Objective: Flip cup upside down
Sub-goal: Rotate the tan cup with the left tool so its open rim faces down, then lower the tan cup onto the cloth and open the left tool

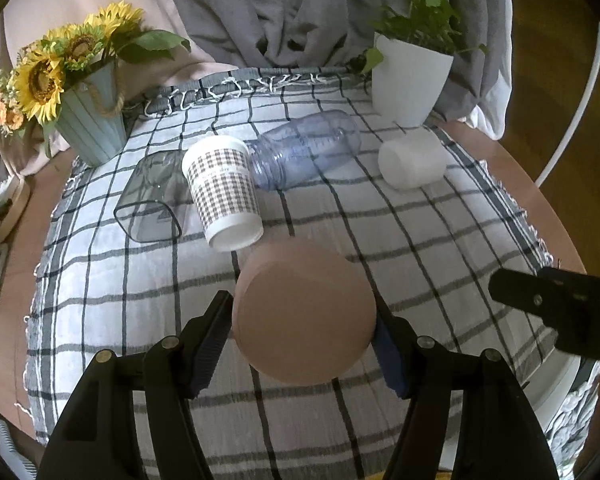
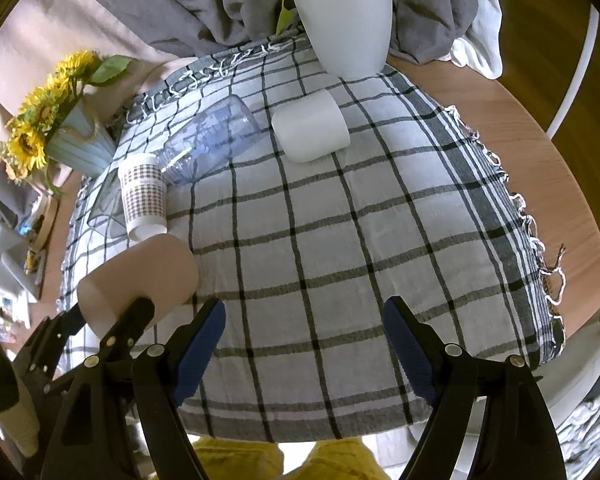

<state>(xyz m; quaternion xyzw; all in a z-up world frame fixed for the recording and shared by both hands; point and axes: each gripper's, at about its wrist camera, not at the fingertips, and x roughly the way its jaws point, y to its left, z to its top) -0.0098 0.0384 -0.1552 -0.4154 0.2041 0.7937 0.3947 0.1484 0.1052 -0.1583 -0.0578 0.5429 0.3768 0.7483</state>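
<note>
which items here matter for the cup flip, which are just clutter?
In play:
- pink cup, clamped in left gripper
- right gripper, open, idle

Clutter:
- checked paper cup
- clear bottle
- white cup
- glass tumbler
- sunflower pot
- white planter

Setting: a home, likely a living or dining area. Evidence: round wooden table covered by a checked, fringed tablecloth. Decorative items at the far edge: sunflowers in a pale blue ribbed vase and a green houseplant in a white pot. Grey and beige fabric draped behind the table. Wooden floor visible to the right. Household clutter at the left margin, too blurred to identify.
</note>
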